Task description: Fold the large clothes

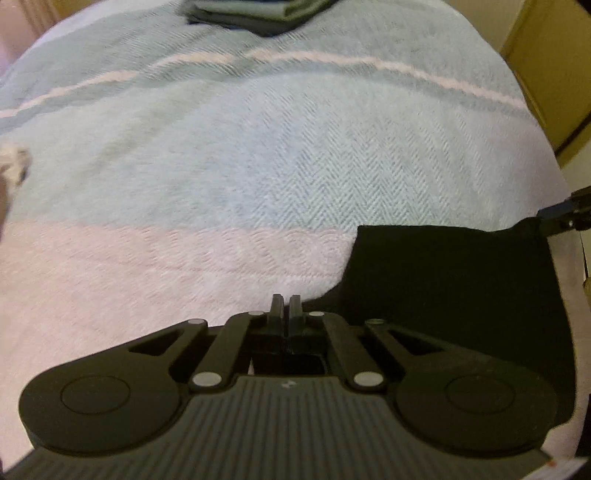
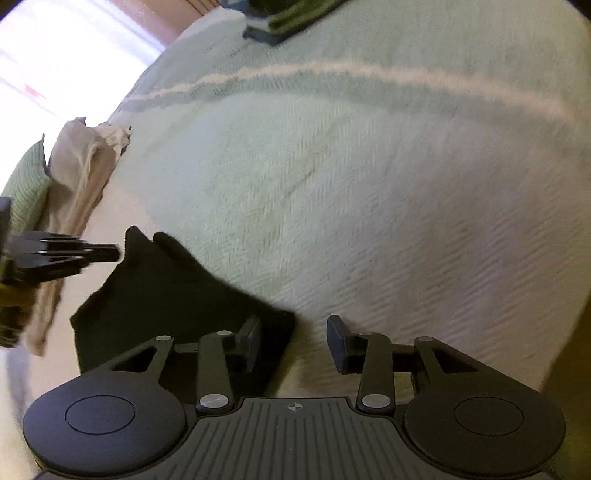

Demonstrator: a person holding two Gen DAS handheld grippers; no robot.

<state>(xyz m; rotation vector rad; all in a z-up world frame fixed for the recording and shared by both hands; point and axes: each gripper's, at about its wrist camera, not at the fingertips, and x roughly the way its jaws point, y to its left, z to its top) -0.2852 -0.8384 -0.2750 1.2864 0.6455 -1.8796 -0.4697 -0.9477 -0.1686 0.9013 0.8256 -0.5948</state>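
Note:
A black garment (image 1: 443,288) lies flat on the bed, low and to the right in the left wrist view. My left gripper (image 1: 286,308) is shut, its fingertips at the garment's left edge and seemingly pinching it. In the right wrist view the black garment (image 2: 166,295) is at lower left, with the left gripper (image 2: 107,253) touching its raised far corner. My right gripper (image 2: 295,343) is open, its left finger (image 2: 253,341) over the garment's near corner and its right finger over the bedcover. The right gripper's tip (image 1: 561,216) shows at the garment's far right corner.
The bedcover (image 1: 258,166) is pale blue herringbone with pink bands. A stack of folded dark and green clothes (image 1: 255,14) sits at the far end. Beige cloth (image 2: 81,166) and green cloth (image 2: 26,184) are piled along the left edge. Wooden furniture (image 1: 546,55) stands beyond the bed's right side.

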